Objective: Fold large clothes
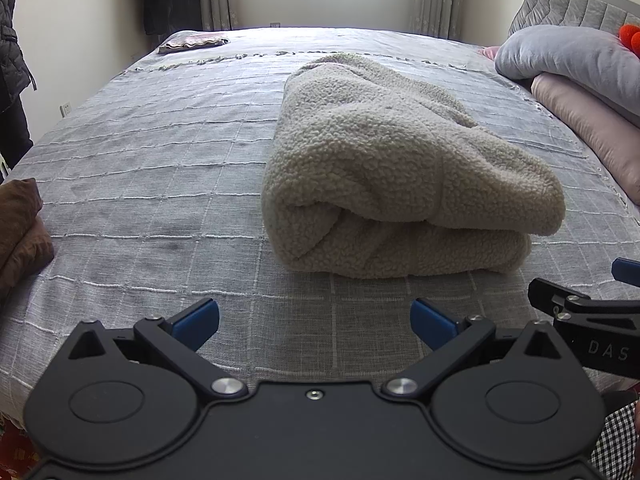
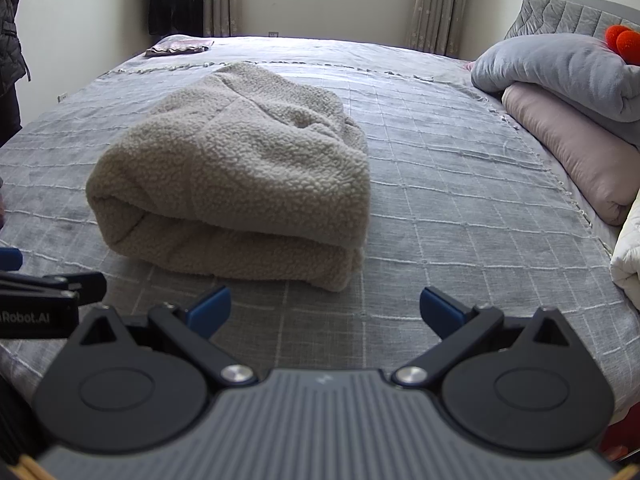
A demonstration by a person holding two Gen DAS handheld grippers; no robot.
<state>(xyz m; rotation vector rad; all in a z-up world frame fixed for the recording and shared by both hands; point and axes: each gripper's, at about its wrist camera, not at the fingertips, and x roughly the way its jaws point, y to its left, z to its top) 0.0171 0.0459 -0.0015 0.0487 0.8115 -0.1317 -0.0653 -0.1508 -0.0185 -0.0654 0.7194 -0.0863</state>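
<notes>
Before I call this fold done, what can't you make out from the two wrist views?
- Fleece garment: far side and underside hidden by its own bulk in both views; sleeves and hem not traceable.
- Brown cloth: cut off by the left edge, left wrist view.
- White bedding: cut off by the right edge, right wrist view.
- Small folded cloth at the far corner: too small to identify.

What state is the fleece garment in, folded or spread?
Folded. The beige fleece garment lies on the grey bedspread as a compact bundle, stacked layers showing at its near edge. Both tools are open and clear of it.
</notes>
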